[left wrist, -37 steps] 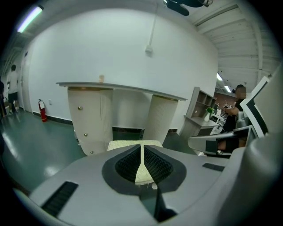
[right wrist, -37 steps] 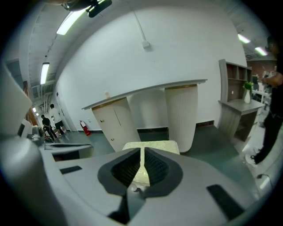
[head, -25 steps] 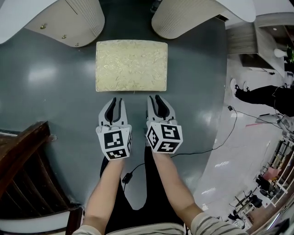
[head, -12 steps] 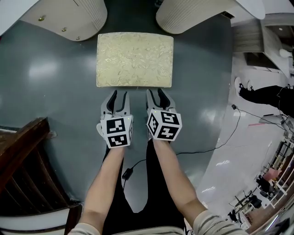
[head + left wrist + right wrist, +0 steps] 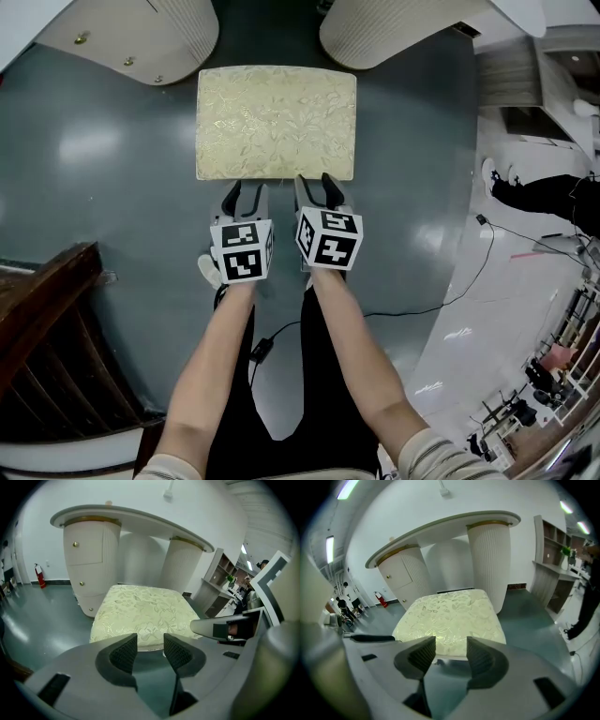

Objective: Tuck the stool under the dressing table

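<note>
It was the reaching step, I judged: the left gripper [image 5: 244, 190] and right gripper [image 5: 314, 183] had just been opening, jaws spread and empty, at six o'clock of the stool [image 5: 276, 122]. Next it needed a push toward twelve, under the dressing table [image 5: 141, 37].

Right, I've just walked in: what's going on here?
A person holds a two-jaw gripper in each hand. The left gripper and right gripper are side by side, close to the near edge of the cream cushioned stool, which stands on the grey floor in front of the dressing table. Both pairs of jaws have just been opening and stand apart with nothing between them. The stool is not yet tucked under.
</note>
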The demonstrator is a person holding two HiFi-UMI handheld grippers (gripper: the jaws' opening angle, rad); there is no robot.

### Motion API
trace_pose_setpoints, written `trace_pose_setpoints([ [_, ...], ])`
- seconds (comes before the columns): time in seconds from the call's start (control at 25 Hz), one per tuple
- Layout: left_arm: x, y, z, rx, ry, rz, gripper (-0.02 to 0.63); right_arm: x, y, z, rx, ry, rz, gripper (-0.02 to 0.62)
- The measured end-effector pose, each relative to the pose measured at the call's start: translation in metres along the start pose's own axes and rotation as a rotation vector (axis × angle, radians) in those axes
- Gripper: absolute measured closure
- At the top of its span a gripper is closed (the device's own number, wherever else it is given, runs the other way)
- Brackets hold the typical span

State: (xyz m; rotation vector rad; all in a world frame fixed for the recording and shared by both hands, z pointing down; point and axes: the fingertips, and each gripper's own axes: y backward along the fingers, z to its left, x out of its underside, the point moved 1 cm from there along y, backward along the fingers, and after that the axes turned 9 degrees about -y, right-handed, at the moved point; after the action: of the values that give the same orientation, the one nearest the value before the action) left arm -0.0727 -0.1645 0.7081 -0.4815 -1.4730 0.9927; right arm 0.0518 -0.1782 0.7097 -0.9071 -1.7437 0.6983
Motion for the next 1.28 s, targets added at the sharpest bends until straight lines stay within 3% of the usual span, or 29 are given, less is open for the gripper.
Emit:
trace_pose_setpoints([
  [0.4, 0.008, -0.026, 0.007, -0.01, -0.018, 0.07, 0.413, 0.02, -0.028, -0.007, 0.011, -0.001, 0.119, 0.353],
  [0.92, 0.019, -0.046, 0.01, -0.038, -0.084, 0.108, 0.41, 0.021, -0.041, -0.011, 0.048, 0.05, 0.114, 0.351],
  [1.28, 0.024, -0.057, 0.009, -0.043, -0.078, 0.107, 0.41, 0.023, -0.051, -0.017, 0.036, 0.056, 0.112, 0.351],
])
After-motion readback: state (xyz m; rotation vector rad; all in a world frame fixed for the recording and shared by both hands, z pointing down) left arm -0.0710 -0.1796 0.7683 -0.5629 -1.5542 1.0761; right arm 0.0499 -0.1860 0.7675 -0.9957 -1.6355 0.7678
